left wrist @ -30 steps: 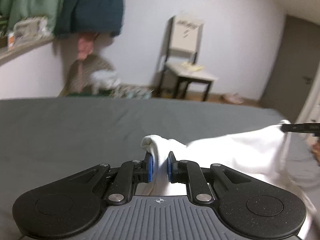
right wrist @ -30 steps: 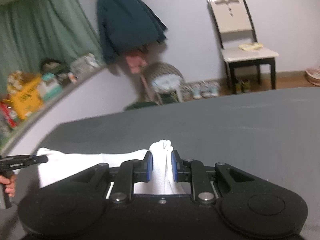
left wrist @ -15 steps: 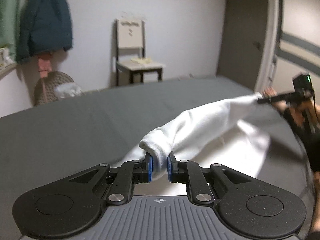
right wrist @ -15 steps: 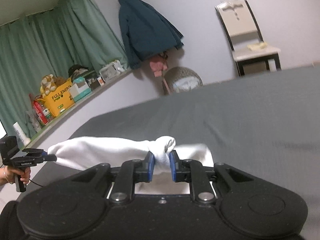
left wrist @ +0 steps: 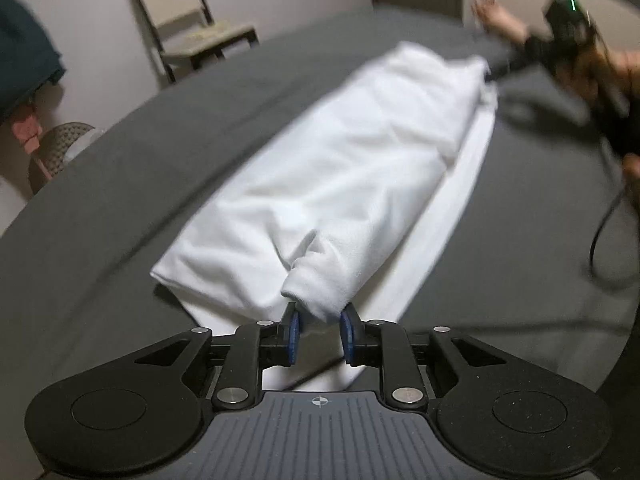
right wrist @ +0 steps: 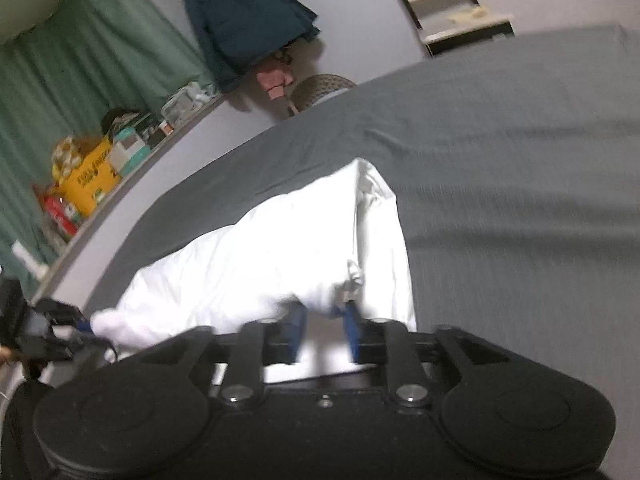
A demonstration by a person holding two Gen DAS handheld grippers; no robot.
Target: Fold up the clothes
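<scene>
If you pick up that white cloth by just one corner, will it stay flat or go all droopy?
Probably droopy. The white cloth is bunched and wrinkled where it lies folded on the grey bed, so it looks soft, not stiff. Its corner puckers between the left gripper fingers, so it likely bends easily. It seems light and thin.

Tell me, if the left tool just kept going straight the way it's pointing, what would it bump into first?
The left tool would most likely run into the bunched corner of the white garment right at its tips, with the grey bed under it. Its jaws have just been opening, with that corner between them.
</scene>
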